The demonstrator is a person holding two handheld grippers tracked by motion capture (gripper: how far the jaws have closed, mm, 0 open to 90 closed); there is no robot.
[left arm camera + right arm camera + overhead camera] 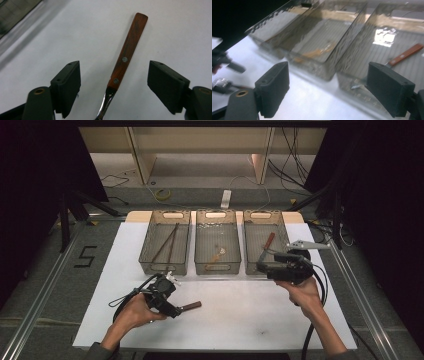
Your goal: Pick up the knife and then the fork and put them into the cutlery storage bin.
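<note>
Wood-handled utensil (126, 53), two rivets, steel neck.

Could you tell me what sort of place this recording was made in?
Probably a lab recording station, not a kitchen: a white table ringed by dark curtains, three mesh baskets sorting cutlery, loose cables on the floor, and handheld claws, like the left claw.
</note>
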